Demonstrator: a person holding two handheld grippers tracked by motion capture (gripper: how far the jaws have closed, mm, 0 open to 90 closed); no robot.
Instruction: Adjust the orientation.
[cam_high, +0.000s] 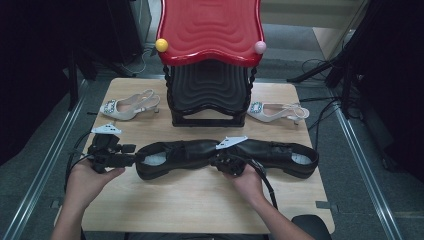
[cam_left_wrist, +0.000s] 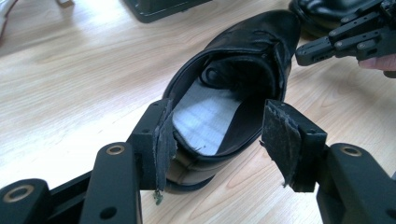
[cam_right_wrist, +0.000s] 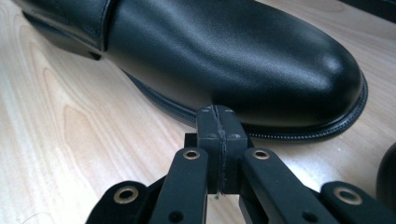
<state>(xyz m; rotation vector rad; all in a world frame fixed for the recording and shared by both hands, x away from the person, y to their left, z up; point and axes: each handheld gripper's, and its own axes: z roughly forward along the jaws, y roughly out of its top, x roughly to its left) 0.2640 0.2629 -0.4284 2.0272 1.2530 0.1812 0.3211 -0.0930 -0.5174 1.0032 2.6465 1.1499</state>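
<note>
1. The left black shoe (cam_high: 172, 157) lies on its sole on the wooden table (cam_high: 200, 205), toe to toe with the right black shoe (cam_high: 285, 156); together they make one dark line across the near half of the tabletop.
2. The left gripper (cam_high: 131, 156) is held level at the heel end of the left black shoe, the hand wrapped under its body. Its jaws stand wide apart on either side of the heel; one pad (cam_left_wrist: 164, 144) lies against the heel's side, the other (cam_left_wrist: 280, 140) stands clear of it, so nothing is clamped.
3. The right gripper (cam_high: 220, 161) sits where the two toes meet, hand beneath it, cable trailing toward the person. Its jaws are pressed flat together with nothing between them, tips just short of the shoe's welt.
4. Behind the shoes stands a red-topped stool (cam_high: 210, 30) over a black ribbed base, with a pale slingback heel (cam_high: 127, 107) on the left and its mate (cam_high: 277, 111) on the right. The room around is dark, with stands and cables on the floor.
5. The left gripper view looks into the shoe's opening onto a grey insole (cam_left_wrist: 210, 121). The right gripper view gives the glossy toe cap (cam_right_wrist: 261, 60) close up.
</note>
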